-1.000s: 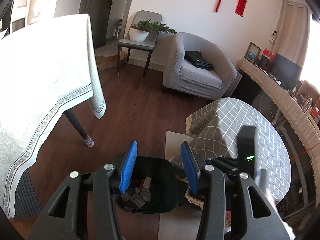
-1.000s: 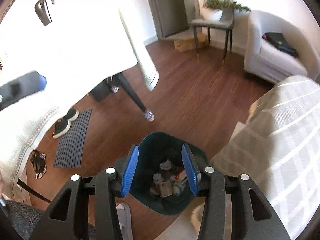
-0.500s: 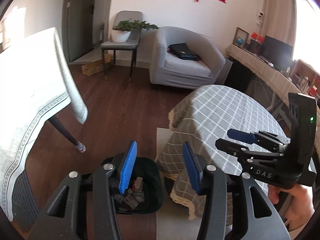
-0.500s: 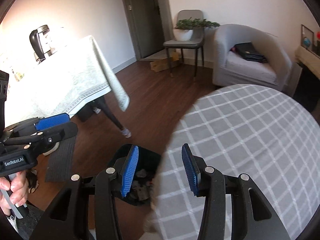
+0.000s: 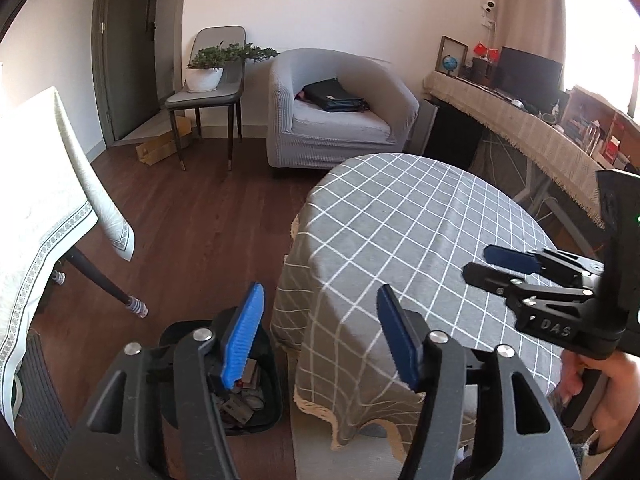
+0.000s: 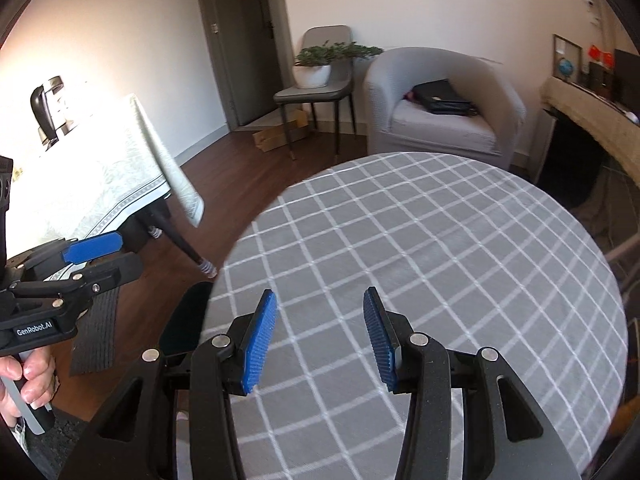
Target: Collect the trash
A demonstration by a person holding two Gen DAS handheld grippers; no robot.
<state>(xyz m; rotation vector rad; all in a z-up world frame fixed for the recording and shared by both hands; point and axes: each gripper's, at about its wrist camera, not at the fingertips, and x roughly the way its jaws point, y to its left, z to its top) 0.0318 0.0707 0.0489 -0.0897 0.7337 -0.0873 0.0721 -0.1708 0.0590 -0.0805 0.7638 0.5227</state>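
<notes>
A black trash bin with several pieces of trash inside stands on the wooden floor left of the round table with a grey checked cloth. Its rim also shows in the right wrist view, mostly hidden by the table. My left gripper is open and empty, raised over the bin and the table's left edge. My right gripper is open and empty above the bare tabletop. Each gripper shows in the other's view: the right one and the left one.
A table with a white cloth stands at the left, one leg near the bin. A grey armchair with a black bag, a chair with a plant and a long side desk lie beyond.
Both grippers have risen and swung from over the bin toward the round table. The right gripper moved from above the bin to above the tabletop. Both stayed open and empty.
</notes>
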